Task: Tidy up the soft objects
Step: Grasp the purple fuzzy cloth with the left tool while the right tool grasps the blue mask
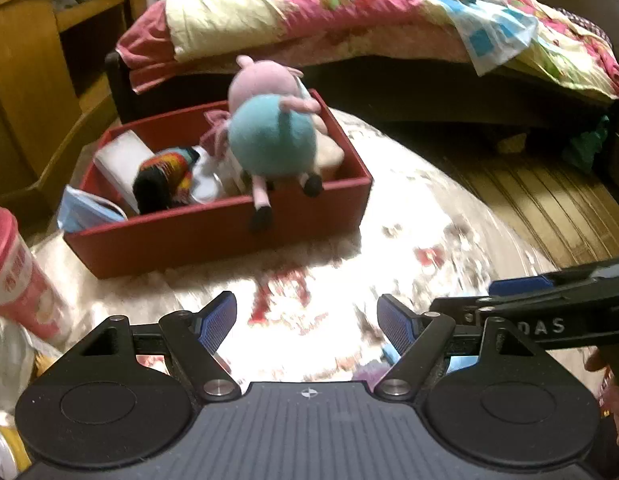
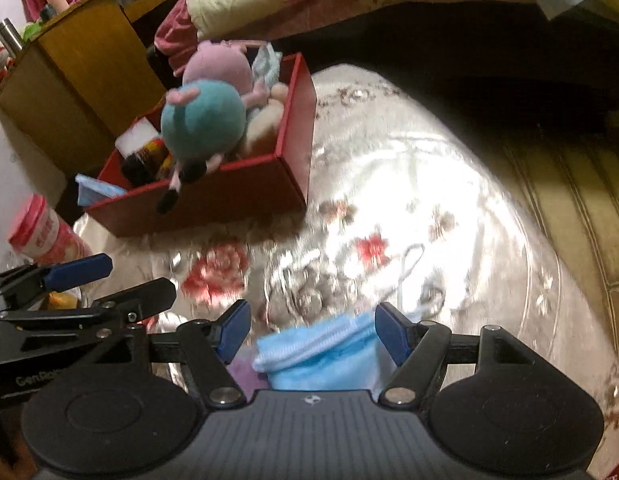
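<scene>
1. Left tool (image 1: 307, 330): jaws stand wide apart and empty; only the floral cover of the bench (image 1: 409, 208) shows between the blue pads (image 1: 219, 326).
2. Right tool (image 2: 311, 330): jaws part open, pointing down at the bench. A blue mask (image 2: 317, 354) lies between the pads, with its white ear loop (image 2: 409, 268) trailing farther out. The right pad is at the mask's edge; whether either pad presses on it cannot be told, since the view is blurred.
3. The two tools sit side by side near the front of the bench; each shows at the edge of the other's view.
4. Red box (image 1: 213, 232) stands on the far left part of the bench, well apart from both tools.
5. Plush pig (image 1: 269, 136), pink head and teal body, sits in the box, one leg hanging over the near wall.
6. Also in the box: a white block (image 1: 119, 158) at the left, a black and orange item (image 1: 163, 180) beside it, and a beige plush (image 2: 265, 120) at the right end.
7. A second blue mask (image 1: 85, 210) hangs over the box's left corner.
8. A pink-capped bottle (image 1: 19, 276) stands left of the box.
9. Beyond the bench: a bed (image 1: 349, 20) with a floral quilt, and a wooden shelf (image 1: 37, 60) at the far left.
</scene>
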